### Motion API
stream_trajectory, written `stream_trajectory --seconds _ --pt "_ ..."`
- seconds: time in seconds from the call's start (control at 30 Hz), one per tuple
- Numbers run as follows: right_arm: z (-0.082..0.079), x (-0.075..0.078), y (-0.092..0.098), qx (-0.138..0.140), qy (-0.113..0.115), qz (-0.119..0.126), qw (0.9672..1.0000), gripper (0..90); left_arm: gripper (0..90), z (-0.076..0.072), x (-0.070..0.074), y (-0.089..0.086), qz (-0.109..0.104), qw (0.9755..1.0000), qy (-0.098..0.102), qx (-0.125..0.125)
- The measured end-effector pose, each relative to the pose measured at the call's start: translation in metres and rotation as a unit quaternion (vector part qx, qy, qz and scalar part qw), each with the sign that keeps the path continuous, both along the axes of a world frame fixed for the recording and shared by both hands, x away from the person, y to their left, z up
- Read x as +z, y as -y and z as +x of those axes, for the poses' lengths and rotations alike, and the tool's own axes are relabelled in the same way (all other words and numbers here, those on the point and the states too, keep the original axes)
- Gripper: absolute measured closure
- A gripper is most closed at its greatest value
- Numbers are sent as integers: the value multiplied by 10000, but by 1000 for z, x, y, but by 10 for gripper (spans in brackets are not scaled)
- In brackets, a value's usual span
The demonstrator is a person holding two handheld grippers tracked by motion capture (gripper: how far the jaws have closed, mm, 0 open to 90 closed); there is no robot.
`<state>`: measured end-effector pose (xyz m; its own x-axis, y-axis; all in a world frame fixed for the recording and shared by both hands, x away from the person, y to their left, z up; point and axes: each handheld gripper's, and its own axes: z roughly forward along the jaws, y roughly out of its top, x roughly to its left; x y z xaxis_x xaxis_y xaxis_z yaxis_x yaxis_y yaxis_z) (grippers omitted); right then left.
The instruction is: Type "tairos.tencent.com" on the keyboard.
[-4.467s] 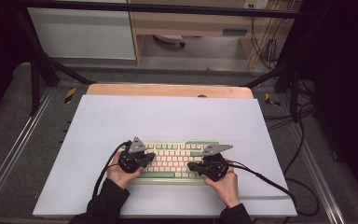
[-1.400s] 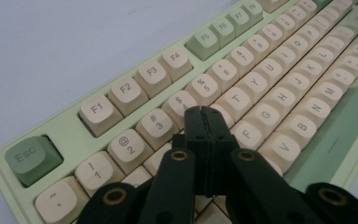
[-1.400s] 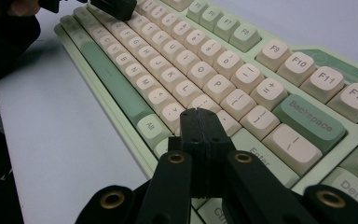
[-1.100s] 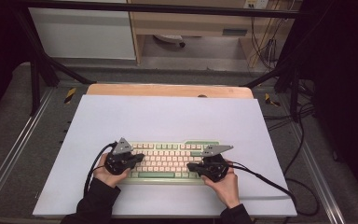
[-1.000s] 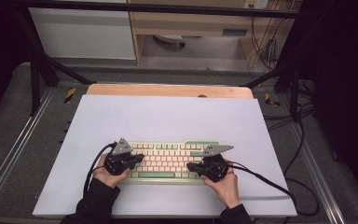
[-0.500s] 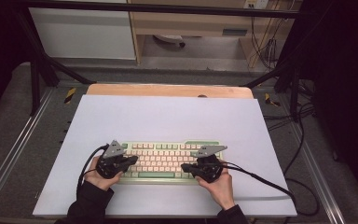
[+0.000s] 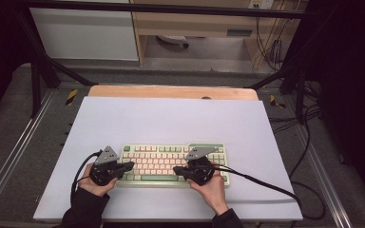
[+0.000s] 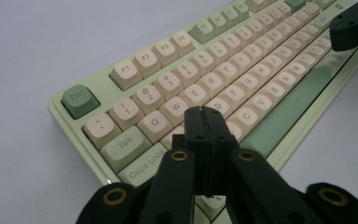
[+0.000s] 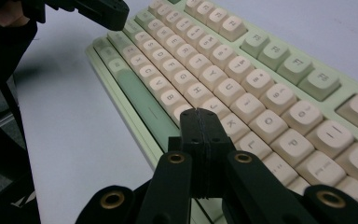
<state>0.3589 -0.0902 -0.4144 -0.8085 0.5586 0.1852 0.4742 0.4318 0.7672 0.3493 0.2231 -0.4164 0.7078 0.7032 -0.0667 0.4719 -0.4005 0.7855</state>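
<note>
A pale green keyboard [image 7: 171, 161] with cream keys lies on the white table top [image 7: 171, 118], near its front edge. My left gripper [image 7: 128, 166] is shut, and its tip hangs over the keyboard's left end. In the left gripper view the closed jaws [image 8: 203, 113] sit just above the keys beside Caps Lock on the keyboard [image 8: 242, 65]. My right gripper [image 7: 177, 170] is also shut with nothing in it, pointing left over the bottom key rows. In the right gripper view its tip [image 9: 200, 114] hovers by the keyboard's [image 9: 242, 79] lower letter row, close to the space bar.
A wooden strip [image 7: 171, 91] borders the table's far edge. Cables [image 7: 266, 183] trail from both grippers across the front of the table and off to the right. Metal frame rails [image 7: 323, 180] flank the table. The other gripper's tip [image 8: 354, 25] shows in each gripper view.
Both hands have slid left along the keyboard's front. The left gripper now sits at the keyboard's left end, and the right one has come toward the middle. Jaws stayed shut.
</note>
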Motion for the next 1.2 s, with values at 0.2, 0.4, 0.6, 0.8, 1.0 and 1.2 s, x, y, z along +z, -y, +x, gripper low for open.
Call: stream_trajectory --seconds 0.2,0.4,0.6,0.8,1.0,1.2 --pt "4 -1 -16 24 42 3 10000 900 898 0 2 -3 -56 10000 16 0" --pt "7 -7 -26 32 -5 46 10000 900 898 0 -1 0 -20 10000 -10 -36" --pt "9 -13 -32 29 -33 -16 10000 900 898 1 -2 0 -25 10000 -16 -35" --pt "10 -18 -35 33 -54 -109 9999 900 898 1 -2 1 -19 10000 -15 -51" --pt "11 -20 -36 46 -71 -140 9999 900 898 1 -2 1 -17 10000 -16 -47" --pt "10 -19 -36 59 -73 -113 9999 900 898 1 -2 1 -15 10000 -10 -50"
